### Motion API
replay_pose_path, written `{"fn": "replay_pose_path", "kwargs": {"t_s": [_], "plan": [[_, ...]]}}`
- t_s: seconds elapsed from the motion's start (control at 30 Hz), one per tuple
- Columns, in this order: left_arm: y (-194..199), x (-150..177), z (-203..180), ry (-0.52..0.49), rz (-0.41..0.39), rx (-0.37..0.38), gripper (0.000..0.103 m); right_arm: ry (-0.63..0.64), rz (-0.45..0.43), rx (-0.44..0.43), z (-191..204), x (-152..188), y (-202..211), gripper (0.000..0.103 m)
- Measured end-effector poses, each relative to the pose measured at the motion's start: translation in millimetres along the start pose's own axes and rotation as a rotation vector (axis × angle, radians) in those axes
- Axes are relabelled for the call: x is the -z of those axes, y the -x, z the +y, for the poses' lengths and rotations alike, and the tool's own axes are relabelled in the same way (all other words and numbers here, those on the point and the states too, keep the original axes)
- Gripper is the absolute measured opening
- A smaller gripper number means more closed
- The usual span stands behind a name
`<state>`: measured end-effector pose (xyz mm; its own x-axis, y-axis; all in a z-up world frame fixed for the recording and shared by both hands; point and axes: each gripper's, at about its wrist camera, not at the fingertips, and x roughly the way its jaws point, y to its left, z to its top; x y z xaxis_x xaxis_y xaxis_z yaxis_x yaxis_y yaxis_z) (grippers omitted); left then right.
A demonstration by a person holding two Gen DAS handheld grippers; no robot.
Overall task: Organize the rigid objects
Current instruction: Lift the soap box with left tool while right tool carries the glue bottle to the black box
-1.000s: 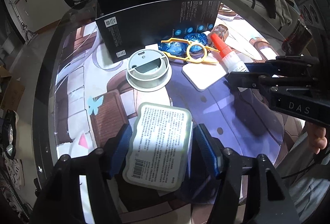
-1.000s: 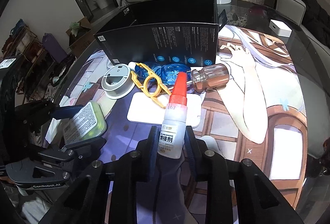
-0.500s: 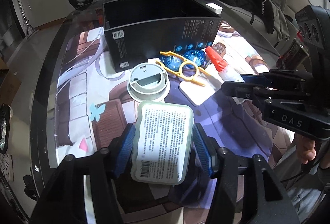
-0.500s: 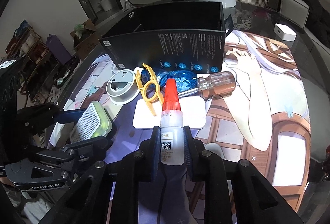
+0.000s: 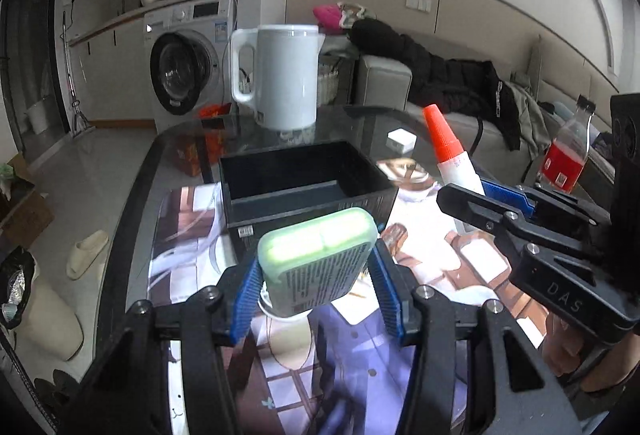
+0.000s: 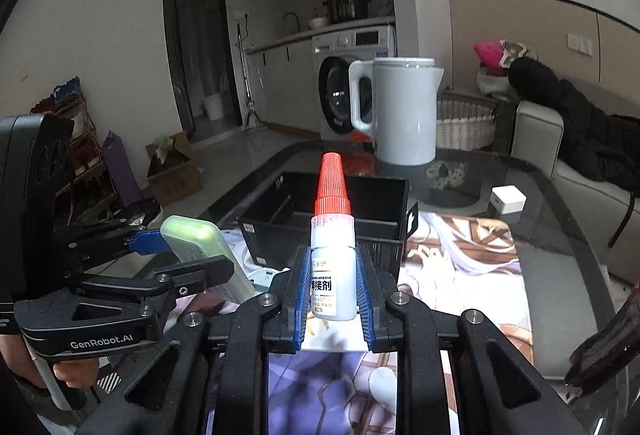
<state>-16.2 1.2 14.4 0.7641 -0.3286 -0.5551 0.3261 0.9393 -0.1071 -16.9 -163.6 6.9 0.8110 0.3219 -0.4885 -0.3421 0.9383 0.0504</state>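
Both tools have come up off the glass-topped round table point(image 5: 172, 155) since the earlier frames, each bringing its load with it. On the left, the left gripper point(image 5: 318, 293), whose jaws have just been closing, is clamped by its blue pads on the flat pale-green plastic case with a printed label point(image 5: 320, 259), which lay flat on the printed mat a second ago and now hangs tilted in the air short of the open black cardboard box point(image 5: 304, 183). To the right, the right gripper point(image 6: 334, 299) is shut tight on the small white glue bottle with a red ribbed cap point(image 6: 333, 255), held upright and likewise in front of the box. By my reading the sorting has barely begun: the box looks empty, both items are lifted but not dropped in, and the brown-handled screwdriver point(image 5: 394, 235) and other bits still lie on the mat.
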Motion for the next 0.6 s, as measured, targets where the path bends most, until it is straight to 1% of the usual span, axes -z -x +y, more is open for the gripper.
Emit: {"fn": "replay_pose_path", "kwargs": {"t_s": [0.13,0.2,0.33,0.43,0.6], "plan": [[18.2,-1.6,-1.7,-0.017,-0.125,-0.033,0.05,0.02,-0.098,0.014,5.9,-4.9,18.7,0.021],[23.8,-4.2,-0.1,-0.01,-0.16,-0.033,0.05,0.03,-0.13,0.012,10.1,-5.7,25.4,0.021],[25.6,-8.2,5.7,0.007,-0.176,-0.03,0.05,0.025,-0.133,-0.001,12.2,-7.2,26.7,0.021],[23.7,-9.4,8.3,0.013,-0.172,-0.033,0.05,0.018,-0.122,0.0,10.7,-8.7,24.1,0.021],[9.5,-16.5,7.7,0.035,-0.155,-0.035,0.05,-0.008,-0.115,0.001,7.5,-15.1,16.1,0.021]]}}
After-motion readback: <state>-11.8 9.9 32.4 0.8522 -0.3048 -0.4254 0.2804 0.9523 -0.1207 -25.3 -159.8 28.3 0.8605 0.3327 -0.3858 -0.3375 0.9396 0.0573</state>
